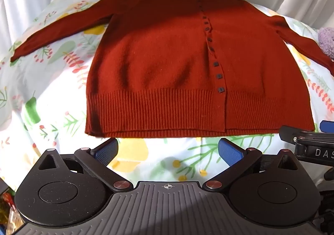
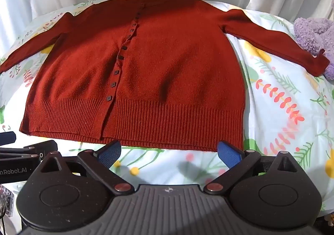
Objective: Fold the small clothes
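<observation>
Across the middle of both frames my rust-red cardigan (image 1: 158, 63) lies flat and buttoned on the floral bedsheet (image 1: 52, 89), sleeves spread toward the left and right edges, ribbed hem nearest me. At lower centre of the left view, my left fingers (image 1: 168, 151) stand wide apart over bare sheet just below the hem, holding nothing. My right fingers (image 2: 169, 152) are likewise spread and empty. A purple plush toy (image 2: 313, 34) sits at upper right, touching the sleeve cuff.
</observation>
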`<state>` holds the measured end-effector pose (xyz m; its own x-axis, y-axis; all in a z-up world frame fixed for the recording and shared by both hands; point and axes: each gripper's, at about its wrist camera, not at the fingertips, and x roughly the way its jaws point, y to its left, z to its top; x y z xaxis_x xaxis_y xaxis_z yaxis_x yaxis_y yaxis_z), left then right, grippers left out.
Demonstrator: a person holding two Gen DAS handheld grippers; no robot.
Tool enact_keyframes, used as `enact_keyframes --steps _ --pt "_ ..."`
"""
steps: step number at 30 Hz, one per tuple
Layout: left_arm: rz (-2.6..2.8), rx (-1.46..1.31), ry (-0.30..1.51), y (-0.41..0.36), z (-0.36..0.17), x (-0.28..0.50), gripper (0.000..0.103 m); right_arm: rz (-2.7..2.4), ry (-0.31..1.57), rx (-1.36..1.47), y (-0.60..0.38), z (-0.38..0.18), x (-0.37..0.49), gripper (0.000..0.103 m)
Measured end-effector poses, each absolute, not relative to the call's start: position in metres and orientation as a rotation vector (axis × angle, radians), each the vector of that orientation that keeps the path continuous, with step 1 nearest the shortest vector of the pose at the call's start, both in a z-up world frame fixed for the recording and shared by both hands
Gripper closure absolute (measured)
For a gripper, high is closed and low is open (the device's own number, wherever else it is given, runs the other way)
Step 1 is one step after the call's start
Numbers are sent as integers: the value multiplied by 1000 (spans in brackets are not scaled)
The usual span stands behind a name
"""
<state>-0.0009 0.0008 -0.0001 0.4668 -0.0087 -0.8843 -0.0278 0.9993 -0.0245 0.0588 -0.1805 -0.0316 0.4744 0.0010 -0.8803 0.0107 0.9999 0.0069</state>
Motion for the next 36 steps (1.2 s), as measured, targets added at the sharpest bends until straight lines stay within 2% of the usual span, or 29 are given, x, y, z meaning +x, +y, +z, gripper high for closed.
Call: enact_keyframes --steps 36 --pt "7 -31 1125 -4 -5 1 0 -9 1084 45 -191 -33 58 4"
